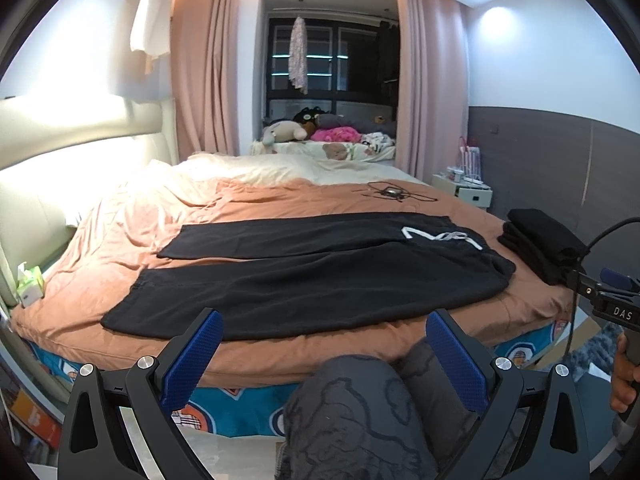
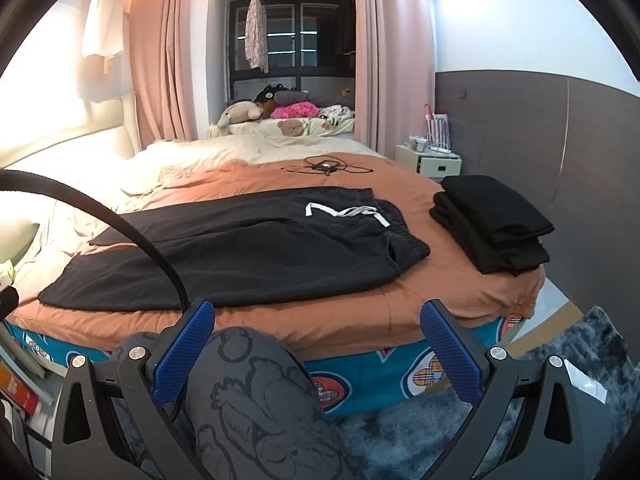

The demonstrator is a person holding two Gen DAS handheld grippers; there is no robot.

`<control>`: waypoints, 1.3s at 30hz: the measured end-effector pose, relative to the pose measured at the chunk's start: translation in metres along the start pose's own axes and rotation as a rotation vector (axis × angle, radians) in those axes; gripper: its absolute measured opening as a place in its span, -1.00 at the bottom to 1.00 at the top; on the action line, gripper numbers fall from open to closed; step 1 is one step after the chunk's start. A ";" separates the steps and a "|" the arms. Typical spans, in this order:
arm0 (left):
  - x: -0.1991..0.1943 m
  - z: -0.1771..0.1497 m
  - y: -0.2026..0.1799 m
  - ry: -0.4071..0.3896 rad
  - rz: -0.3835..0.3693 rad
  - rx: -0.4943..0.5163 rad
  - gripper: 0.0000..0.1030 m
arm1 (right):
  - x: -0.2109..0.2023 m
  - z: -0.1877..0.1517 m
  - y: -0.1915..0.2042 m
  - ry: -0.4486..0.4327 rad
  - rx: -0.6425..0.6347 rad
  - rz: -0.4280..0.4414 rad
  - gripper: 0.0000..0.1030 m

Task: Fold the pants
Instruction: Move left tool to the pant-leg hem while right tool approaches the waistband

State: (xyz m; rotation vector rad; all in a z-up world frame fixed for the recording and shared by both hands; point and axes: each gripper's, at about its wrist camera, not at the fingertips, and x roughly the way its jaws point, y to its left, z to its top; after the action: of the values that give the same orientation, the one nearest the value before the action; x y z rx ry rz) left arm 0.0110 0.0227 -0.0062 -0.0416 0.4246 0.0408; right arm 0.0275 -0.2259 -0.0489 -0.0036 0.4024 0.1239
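You are at the very start of the fold: the black pants (image 1: 304, 276) lie flat and full length across the orange bedspread (image 1: 132, 220), waistband and white drawstring (image 2: 344, 213) to the right, leg hems to the left, both legs side by side. Your left gripper (image 1: 324, 344) and right gripper (image 2: 316, 332) hang short of the near bed edge, over your knee, each with its jaws spread wide and holding nothing. A stack of folded black clothes (image 2: 492, 224) sits well apart at the right corner. Next, I judge, you should reach forward, pinch the near leg at hem and waistband, and carry it over the far leg, keeping the cloth taut so that it does not bunch.
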 end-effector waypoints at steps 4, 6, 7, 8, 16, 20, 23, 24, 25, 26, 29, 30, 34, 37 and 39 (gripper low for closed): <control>0.012 0.002 0.017 0.008 0.026 -0.025 0.99 | 0.021 0.012 -0.009 0.018 0.014 0.020 1.00; 0.020 0.003 0.026 0.017 0.048 -0.034 0.99 | 0.033 0.018 -0.015 0.031 0.019 0.024 1.00; 0.022 0.004 0.030 0.020 0.055 -0.039 0.99 | 0.040 0.020 -0.019 0.038 0.024 0.034 1.00; 0.026 0.004 0.036 0.025 0.065 -0.049 0.99 | 0.048 0.023 -0.023 0.045 0.028 0.043 1.00; 0.063 0.005 0.081 0.083 0.136 -0.134 0.99 | 0.095 0.045 -0.037 0.105 0.040 0.030 1.00; 0.082 0.003 0.101 0.122 0.183 -0.168 0.99 | 0.111 0.056 -0.024 0.112 0.021 -0.009 1.00; 0.093 0.001 0.114 0.153 0.223 -0.183 0.99 | 0.125 0.062 -0.018 0.129 0.035 -0.006 1.00; 0.098 -0.001 0.121 0.164 0.237 -0.192 0.99 | 0.130 0.063 -0.018 0.140 0.051 0.006 1.00; 0.101 -0.001 0.125 0.171 0.244 -0.199 0.99 | 0.136 0.064 -0.021 0.156 0.072 0.023 1.00; 0.103 -0.001 0.131 0.177 0.251 -0.207 0.99 | 0.141 0.065 -0.025 0.170 0.091 0.029 1.00; 0.113 -0.004 0.149 0.190 0.276 -0.236 0.99 | 0.156 0.071 -0.035 0.202 0.115 0.028 1.00; 0.117 -0.006 0.157 0.203 0.289 -0.247 0.99 | 0.161 0.074 -0.038 0.210 0.113 0.027 1.00; 0.133 -0.011 0.182 0.238 0.329 -0.288 0.96 | 0.176 0.078 -0.043 0.240 0.103 0.041 1.00; 0.141 -0.017 0.205 0.254 0.357 -0.337 0.83 | 0.187 0.079 -0.047 0.262 0.117 0.047 1.00; 0.145 -0.023 0.222 0.261 0.371 -0.380 0.75 | 0.194 0.081 -0.051 0.271 0.141 0.061 1.00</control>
State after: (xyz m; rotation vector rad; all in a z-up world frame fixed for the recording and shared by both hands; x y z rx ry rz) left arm 0.1227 0.2473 -0.0934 -0.3454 0.6771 0.4860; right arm 0.2422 -0.2512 -0.0507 0.1318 0.6816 0.1554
